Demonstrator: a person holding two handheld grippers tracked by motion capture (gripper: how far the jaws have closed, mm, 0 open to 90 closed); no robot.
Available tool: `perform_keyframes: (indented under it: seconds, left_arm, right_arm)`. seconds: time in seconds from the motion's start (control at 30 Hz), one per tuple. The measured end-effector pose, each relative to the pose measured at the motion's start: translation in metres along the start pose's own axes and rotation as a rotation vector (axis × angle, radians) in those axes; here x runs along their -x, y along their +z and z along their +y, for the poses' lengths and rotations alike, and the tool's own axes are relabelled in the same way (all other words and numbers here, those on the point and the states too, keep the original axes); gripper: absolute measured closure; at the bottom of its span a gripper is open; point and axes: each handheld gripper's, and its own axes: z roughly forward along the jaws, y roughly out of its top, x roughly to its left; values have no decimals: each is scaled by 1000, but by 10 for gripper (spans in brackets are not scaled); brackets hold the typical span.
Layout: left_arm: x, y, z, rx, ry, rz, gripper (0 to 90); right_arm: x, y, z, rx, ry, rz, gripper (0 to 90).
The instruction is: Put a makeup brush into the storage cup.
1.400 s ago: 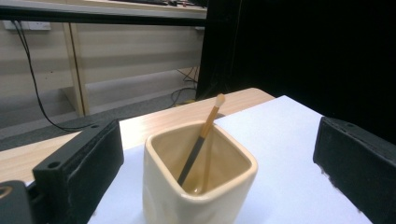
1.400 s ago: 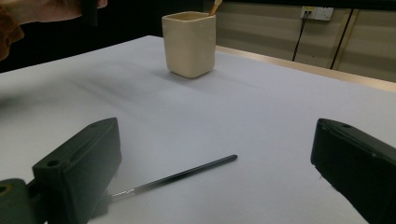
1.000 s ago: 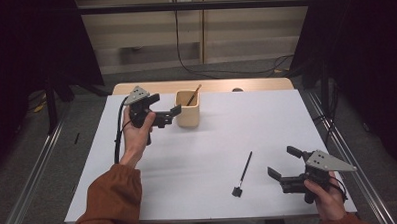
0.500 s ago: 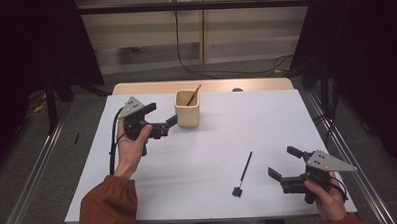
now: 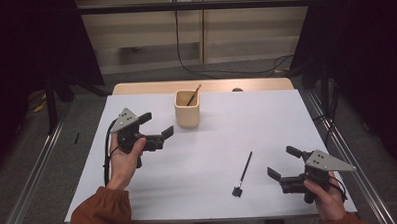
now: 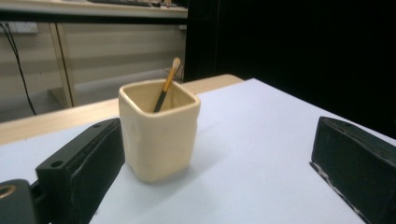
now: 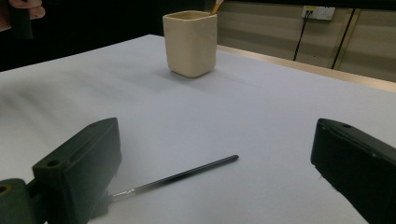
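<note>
A cream square cup (image 5: 188,109) (image 6: 159,132) (image 7: 190,43) stands at the far middle of the table, and a brush (image 5: 193,95) (image 6: 166,87) leans inside it with its tan end up. My left gripper (image 5: 157,126) (image 6: 219,158) hovers open just left of the cup, jaws pointing at it and holding nothing. A thin black brush (image 5: 244,169) (image 7: 180,177) lies flat on the white sheet, front right of centre. My right gripper (image 5: 283,161) (image 7: 215,172) is open near the front right corner, a short way right of that brush.
A white sheet (image 5: 217,141) covers the table, with a strip of wooden tabletop (image 5: 135,88) showing at the far edge. Metal rails (image 5: 33,163) run along both sides on the floor. Cables (image 5: 195,67) hang behind the table.
My left gripper has drawn back from the cup, moving left and toward the near side, still open. The right gripper and the black brush have stayed put.
</note>
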Motion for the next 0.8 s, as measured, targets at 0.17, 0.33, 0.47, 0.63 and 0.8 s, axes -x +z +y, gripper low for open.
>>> perform_keyframes:
  seconds: [0.17, 0.33, 0.47, 0.63, 0.8]
  left_arm:
    - [4, -7, -9, 8, -8, 13, 24]
    - [8, -18, -15, 34, -21, 28, 19]
    - [9, -27, -20, 37, -21, 34, 19]
    - [11, -35, -29, 51, -40, 43, 20]
    - [13, -43, -33, 53, -26, 53, 20]
  right_arm:
    - [0, 0, 0, -2, 0, -1, 11]
    - [0, 0, 0, -2, 0, -3, 11]
    - [0, 0, 0, -2, 0, -1, 11]
    - [0, 0, 0, -3, 1, -5, 11]
    - [0, 0, 0, -5, 0, -4, 11]
